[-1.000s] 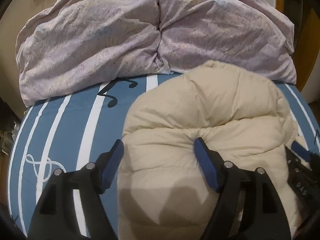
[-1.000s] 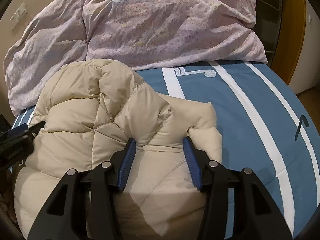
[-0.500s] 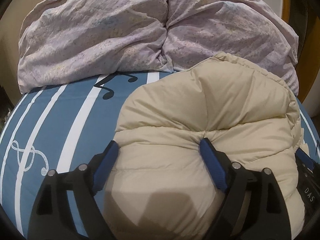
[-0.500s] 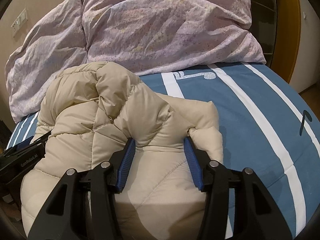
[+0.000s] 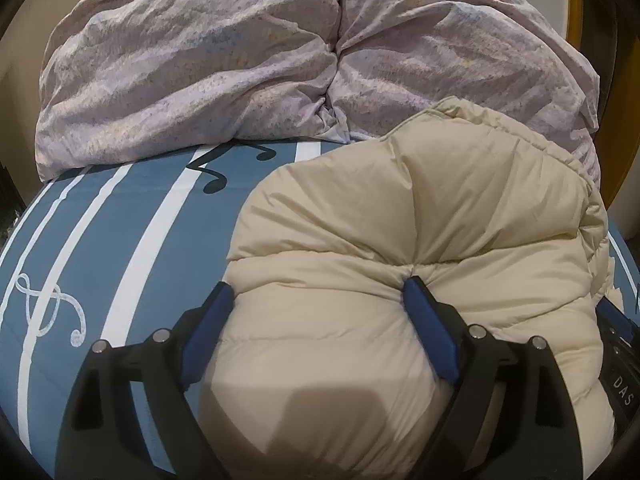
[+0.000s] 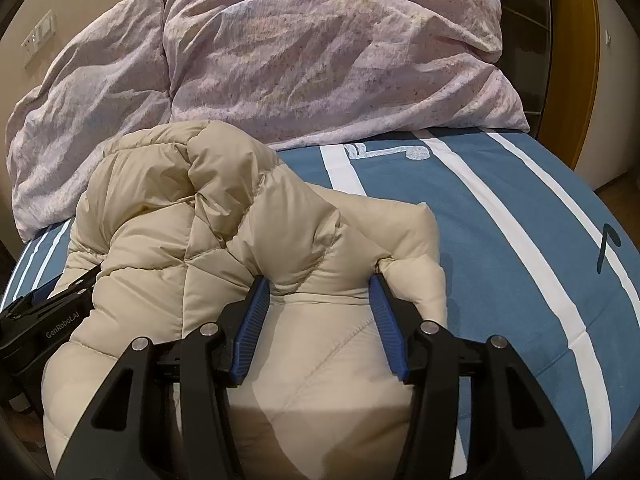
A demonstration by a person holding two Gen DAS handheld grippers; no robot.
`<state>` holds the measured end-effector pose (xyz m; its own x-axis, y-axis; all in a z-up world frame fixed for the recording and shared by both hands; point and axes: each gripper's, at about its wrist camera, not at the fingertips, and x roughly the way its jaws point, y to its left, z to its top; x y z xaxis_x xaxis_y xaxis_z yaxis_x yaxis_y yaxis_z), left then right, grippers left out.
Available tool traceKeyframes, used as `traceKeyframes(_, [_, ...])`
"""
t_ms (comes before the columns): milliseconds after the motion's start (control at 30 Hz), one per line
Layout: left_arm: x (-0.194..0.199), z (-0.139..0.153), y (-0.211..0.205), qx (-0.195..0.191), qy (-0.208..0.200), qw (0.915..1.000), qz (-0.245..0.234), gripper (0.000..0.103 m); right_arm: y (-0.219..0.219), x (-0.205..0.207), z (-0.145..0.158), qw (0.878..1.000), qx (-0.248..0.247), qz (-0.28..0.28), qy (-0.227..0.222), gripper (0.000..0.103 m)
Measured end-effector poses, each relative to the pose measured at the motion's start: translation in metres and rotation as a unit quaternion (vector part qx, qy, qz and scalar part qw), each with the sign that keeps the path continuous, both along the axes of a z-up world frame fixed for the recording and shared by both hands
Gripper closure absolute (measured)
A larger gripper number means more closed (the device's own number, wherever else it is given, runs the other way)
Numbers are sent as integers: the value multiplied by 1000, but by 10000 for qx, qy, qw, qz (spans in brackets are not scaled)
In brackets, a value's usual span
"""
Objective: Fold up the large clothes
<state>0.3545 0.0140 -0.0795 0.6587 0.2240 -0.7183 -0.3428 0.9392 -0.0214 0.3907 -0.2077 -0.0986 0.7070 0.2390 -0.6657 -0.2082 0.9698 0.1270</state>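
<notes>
A home bedroom. Shown by a bed (image 6: 500, 240) spread with a blue sheet striped white and printed with music notes, directly ahead of and beneath the hand-held gripper (image 6: 316, 288). Further ahead, heaped at the far end, a crumpled lilac duvet (image 5: 200, 64). Beyond it a plain beige wall with a white switch plate (image 6: 39, 38) up to the left, and an orange-brown wooden door frame (image 6: 576, 60) off to the right.
</notes>
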Motion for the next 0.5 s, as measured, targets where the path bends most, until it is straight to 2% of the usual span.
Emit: traceKeyframes(500, [4,-2,7,-239,77,9997,-2,14,3,4,-3,9999,-40,4,123,48])
